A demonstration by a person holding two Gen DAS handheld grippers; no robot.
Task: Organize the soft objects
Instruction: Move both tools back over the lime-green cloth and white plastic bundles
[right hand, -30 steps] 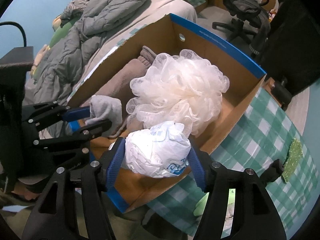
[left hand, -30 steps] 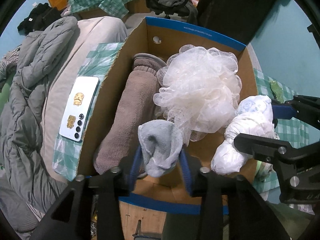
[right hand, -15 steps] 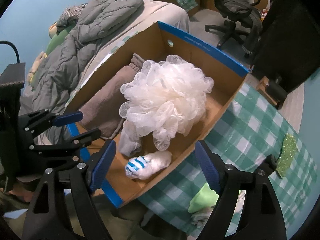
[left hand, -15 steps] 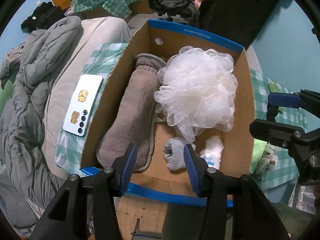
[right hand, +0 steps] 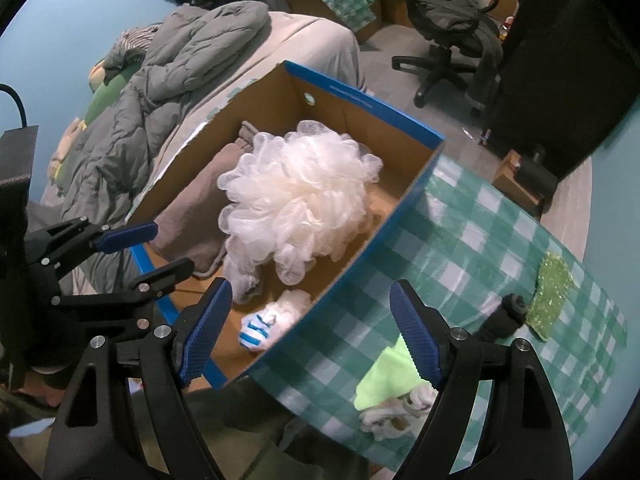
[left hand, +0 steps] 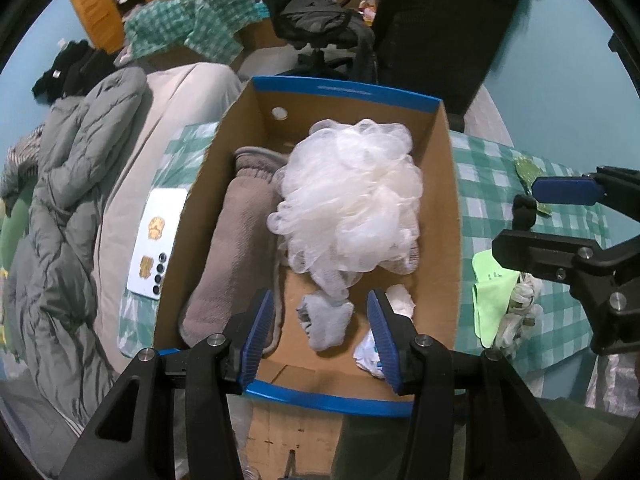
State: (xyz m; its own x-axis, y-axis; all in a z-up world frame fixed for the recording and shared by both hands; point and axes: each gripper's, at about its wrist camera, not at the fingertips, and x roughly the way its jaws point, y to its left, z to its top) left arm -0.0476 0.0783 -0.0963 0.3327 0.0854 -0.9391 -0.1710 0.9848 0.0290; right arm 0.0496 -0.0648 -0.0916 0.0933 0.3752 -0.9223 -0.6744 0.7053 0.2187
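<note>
Both grippers hang empty with jaws spread, the left gripper above the cardboard box's near end, the right gripper over its right rim. Inside lie a brown towel, white mesh pouf, grey sock and white bundle. A lime cloth and another white bundle on the checked tablecloth look left to pack.

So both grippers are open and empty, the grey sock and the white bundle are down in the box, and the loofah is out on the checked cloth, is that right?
Not quite: the loofah is inside the box too, beside the brown towel, as the left wrist view shows. The rest holds: left gripper and right gripper are open and empty, with the grey sock and white bundle on the box floor.
</note>
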